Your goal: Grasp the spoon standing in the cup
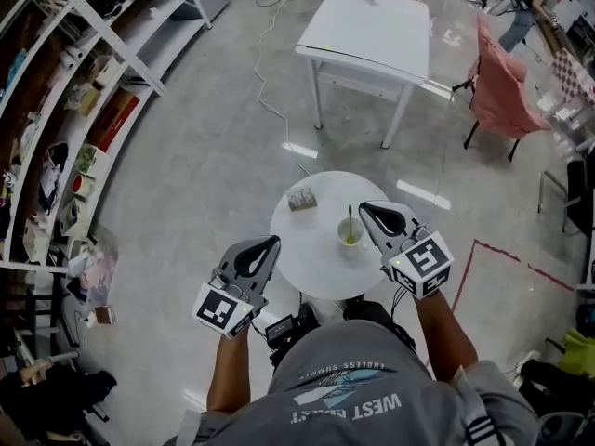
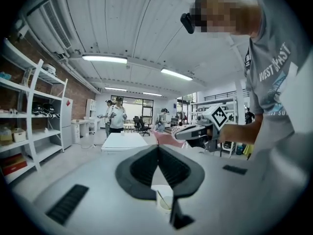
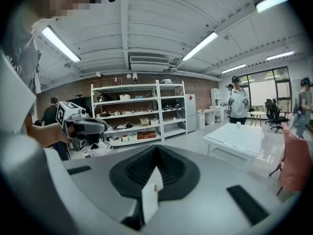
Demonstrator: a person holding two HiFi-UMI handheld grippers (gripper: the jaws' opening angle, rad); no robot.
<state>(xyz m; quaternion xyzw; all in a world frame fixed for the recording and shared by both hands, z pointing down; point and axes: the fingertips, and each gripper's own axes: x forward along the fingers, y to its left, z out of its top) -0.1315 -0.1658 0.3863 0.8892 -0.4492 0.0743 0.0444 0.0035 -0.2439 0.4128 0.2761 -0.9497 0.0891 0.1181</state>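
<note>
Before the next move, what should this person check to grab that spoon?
1. The spoon stands in the cup: ok.
2. The cup is upright on the table: ok.
3. The right hand-held gripper is open for the spoon: not ok, jaws shut.
4. The left hand-held gripper is open: not ok, jaws shut, empty.
5. Gap from right hand-held gripper to cup rim: cannot tell.

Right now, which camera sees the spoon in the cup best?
The head view. It looks down on the spoon standing in the cup on the round table, with its handle clear. The left gripper view catches only a sliver of it in the cup. The right gripper view shows no spoon.
</note>
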